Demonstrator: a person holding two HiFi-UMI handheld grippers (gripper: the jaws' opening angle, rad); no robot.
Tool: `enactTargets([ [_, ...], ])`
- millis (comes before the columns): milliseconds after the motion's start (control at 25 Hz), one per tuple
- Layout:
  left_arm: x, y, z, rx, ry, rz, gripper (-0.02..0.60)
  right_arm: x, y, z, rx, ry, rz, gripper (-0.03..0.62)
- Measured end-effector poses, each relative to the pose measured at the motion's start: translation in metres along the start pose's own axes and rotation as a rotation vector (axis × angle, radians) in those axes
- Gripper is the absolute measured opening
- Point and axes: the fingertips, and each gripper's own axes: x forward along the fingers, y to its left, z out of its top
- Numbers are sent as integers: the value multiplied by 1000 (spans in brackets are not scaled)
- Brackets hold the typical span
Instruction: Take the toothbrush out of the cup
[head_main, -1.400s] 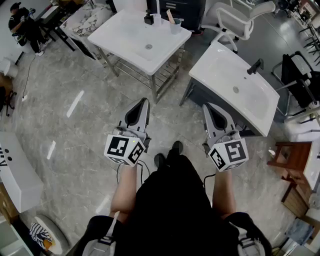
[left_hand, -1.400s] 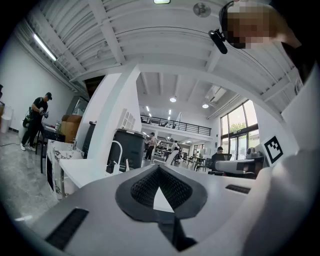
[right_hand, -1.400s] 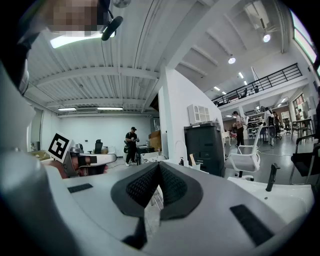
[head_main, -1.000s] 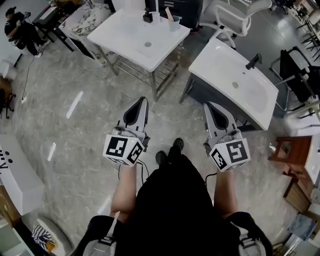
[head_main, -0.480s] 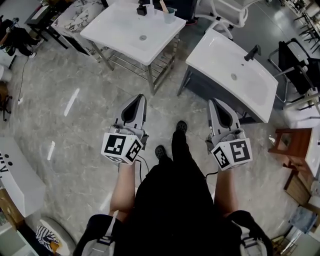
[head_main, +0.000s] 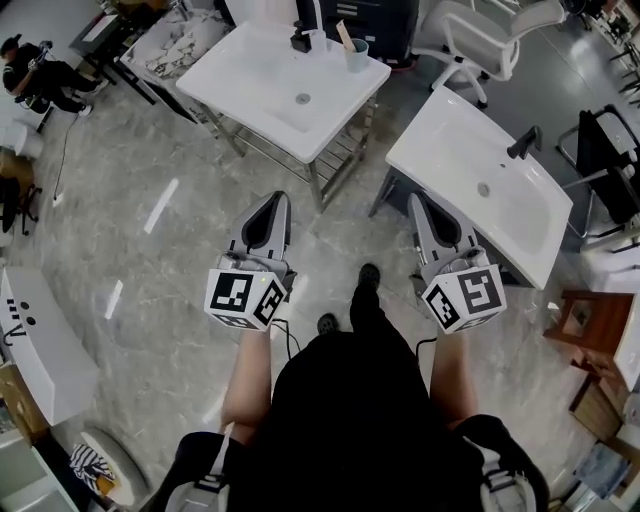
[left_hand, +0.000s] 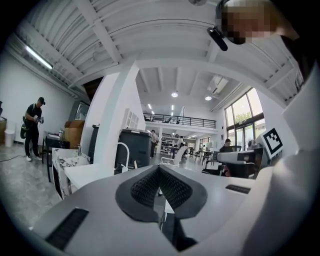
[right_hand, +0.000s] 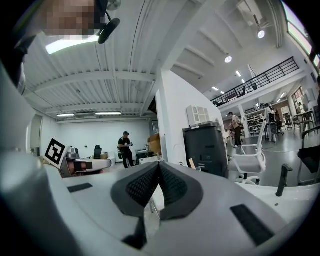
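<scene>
Toothbrush with a tan handle (head_main: 343, 33) stands tilted in the pale blue-green cup (head_main: 357, 56); the cup sits at the far edge of the white rectangular basin on a metal frame (head_main: 250, 75), well apart from both grippers; left gripper (head_main: 277, 199): jaws pressed together, nothing between them; right gripper (head_main: 414, 200): jaws likewise closed and empty; both point forward over the grey marbled floor (head_main: 150, 300).

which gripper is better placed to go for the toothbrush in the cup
Right, narrowly: the right gripper seems slightly nearer the cup holding the toothbrush than the left gripper; both are shut, empty, far off.
</scene>
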Motion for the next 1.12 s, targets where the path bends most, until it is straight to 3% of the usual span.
enactTargets([
  [640, 151, -15, 14, 2, -4, 42, 15, 84, -122, 17, 15, 18, 61, 31],
  [1120, 181, -3, -2, -3, 43, 72, 15, 112, -145, -2, 68, 60, 75, 31],
])
